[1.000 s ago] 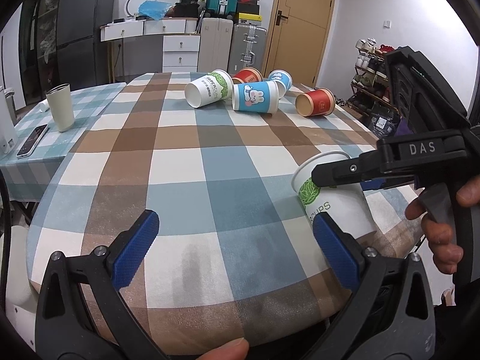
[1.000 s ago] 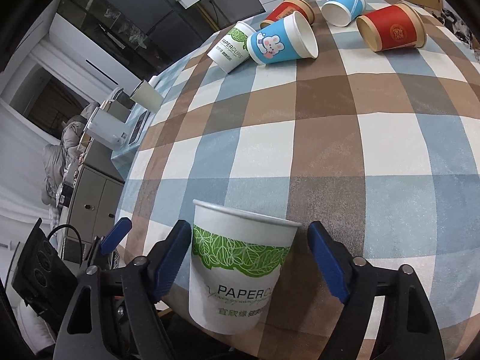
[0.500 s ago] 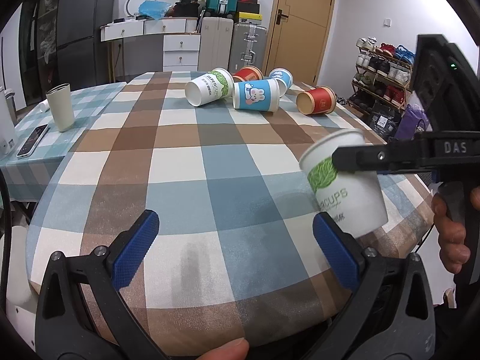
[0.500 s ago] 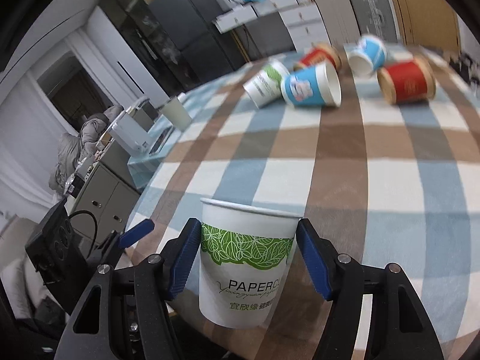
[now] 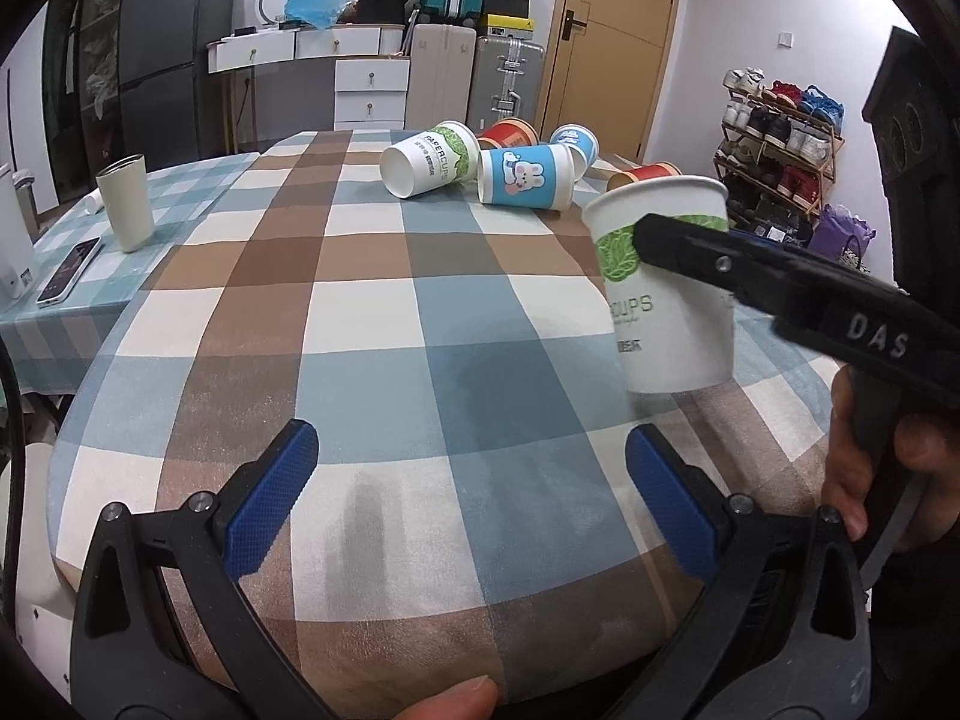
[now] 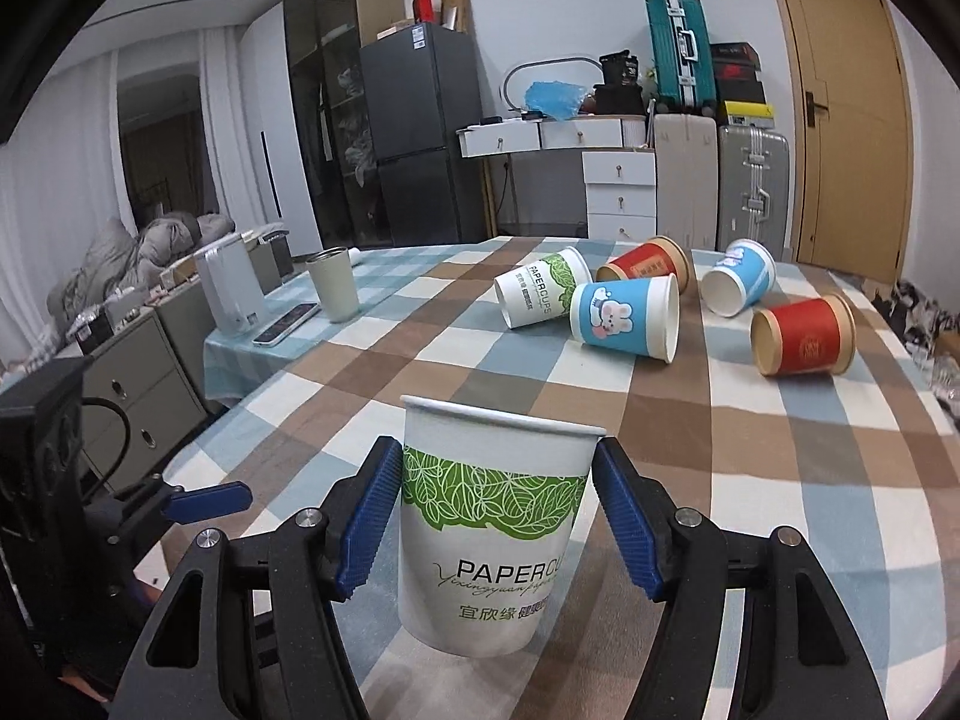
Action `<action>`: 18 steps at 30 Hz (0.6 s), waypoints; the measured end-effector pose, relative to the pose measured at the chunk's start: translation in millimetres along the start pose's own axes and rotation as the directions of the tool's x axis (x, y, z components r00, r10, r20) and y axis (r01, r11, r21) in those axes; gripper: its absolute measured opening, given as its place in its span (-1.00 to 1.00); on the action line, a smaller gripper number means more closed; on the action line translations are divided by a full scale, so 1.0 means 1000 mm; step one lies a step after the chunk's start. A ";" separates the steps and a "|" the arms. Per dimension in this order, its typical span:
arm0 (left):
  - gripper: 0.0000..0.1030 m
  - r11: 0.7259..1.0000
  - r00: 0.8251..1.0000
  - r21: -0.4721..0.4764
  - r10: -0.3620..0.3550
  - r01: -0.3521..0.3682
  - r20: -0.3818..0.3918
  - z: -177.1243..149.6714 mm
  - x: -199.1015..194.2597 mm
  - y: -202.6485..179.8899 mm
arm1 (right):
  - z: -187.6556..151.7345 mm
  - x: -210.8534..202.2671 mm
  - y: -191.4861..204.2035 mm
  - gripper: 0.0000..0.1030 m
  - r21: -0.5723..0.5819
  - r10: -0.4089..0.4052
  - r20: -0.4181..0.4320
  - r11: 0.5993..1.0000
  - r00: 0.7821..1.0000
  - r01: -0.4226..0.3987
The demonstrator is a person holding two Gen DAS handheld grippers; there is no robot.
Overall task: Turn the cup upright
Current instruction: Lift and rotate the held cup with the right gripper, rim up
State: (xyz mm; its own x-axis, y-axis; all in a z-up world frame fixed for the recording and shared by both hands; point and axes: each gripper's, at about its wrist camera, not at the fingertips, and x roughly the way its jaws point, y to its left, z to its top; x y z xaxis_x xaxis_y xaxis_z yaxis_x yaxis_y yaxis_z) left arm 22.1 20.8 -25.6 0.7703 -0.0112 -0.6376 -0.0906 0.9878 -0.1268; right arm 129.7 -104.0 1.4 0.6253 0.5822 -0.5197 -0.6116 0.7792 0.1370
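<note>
One cup [image 6: 492, 534] between right tongs [image 6: 497, 519].

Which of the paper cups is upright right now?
Only the white green-leaf cup clamped in the right tool, mouth up near the table's front edge. The other five, including its lookalike, lie on their sides farther back.

– What stands along the far wall?
– A dark fridge [image 6: 414, 138], a white chest of drawers [image 6: 618, 195], suitcases [image 6: 750, 183] and a wooden door [image 6: 840, 114].
– And to the side?
– White curtains [image 6: 48, 180] in the right wrist view; a shoe rack [image 5: 774, 144] in the left.
</note>
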 end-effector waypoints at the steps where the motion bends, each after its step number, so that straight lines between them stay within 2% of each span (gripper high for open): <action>1: 0.99 1.000 1.000 -0.001 0.000 0.000 -0.001 0.000 0.001 0.001 | 0.001 0.003 0.002 0.30 -0.008 -0.008 0.002 1.000 1.000 0.008; 8: 0.99 1.000 1.000 -0.004 0.004 -0.004 -0.004 0.000 0.003 0.003 | -0.006 0.014 0.003 0.29 -0.016 -0.011 -0.018 1.000 1.000 0.011; 18: 0.99 1.000 1.000 -0.008 0.004 -0.005 -0.006 0.001 0.005 0.005 | -0.023 -0.013 0.010 0.28 -0.065 0.018 0.005 0.998 1.000 -0.018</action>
State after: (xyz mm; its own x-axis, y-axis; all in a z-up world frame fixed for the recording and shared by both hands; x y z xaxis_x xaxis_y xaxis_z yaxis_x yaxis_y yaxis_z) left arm 26.0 25.7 -28.1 0.7657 -0.0078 -0.6431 -0.0993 0.9865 -0.1302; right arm 104.6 -109.2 -9.9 0.6163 0.5975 -0.5130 -0.6530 0.7519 0.0912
